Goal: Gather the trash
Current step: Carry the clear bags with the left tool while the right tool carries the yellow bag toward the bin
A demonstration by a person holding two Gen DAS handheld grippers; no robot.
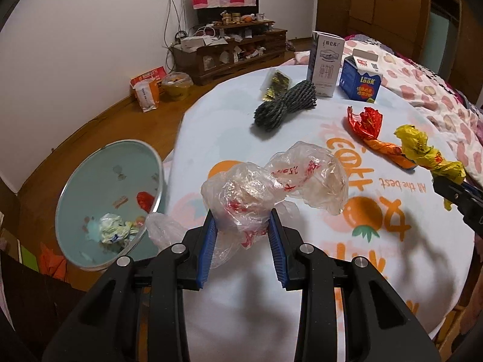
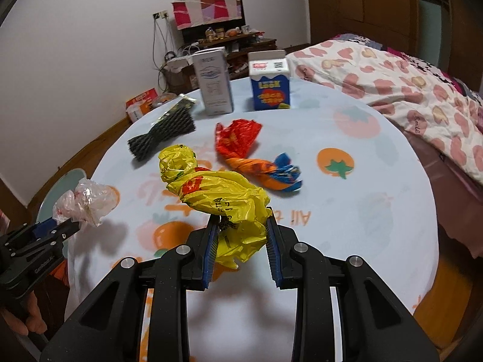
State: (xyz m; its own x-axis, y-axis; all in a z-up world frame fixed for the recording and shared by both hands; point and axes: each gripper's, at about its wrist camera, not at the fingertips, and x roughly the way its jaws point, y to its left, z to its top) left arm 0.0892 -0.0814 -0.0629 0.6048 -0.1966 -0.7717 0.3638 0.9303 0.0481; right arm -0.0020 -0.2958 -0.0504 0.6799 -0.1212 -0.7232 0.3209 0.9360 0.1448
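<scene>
Partway through: in the teal bin (image 1: 90,187) already some crumpled scraps; on the round table (image 1: 302,271) still two cartons, a dark rope bundle, a red-orange wrapper (image 2: 241,147). Left gripper (image 1: 243,235) pinching a clear plastic bag (image 1: 271,187), right gripper (image 2: 241,244) clamped on a yellow bag (image 2: 211,193). Both angled downward, seemingly lifted clear of the cloth.
</scene>
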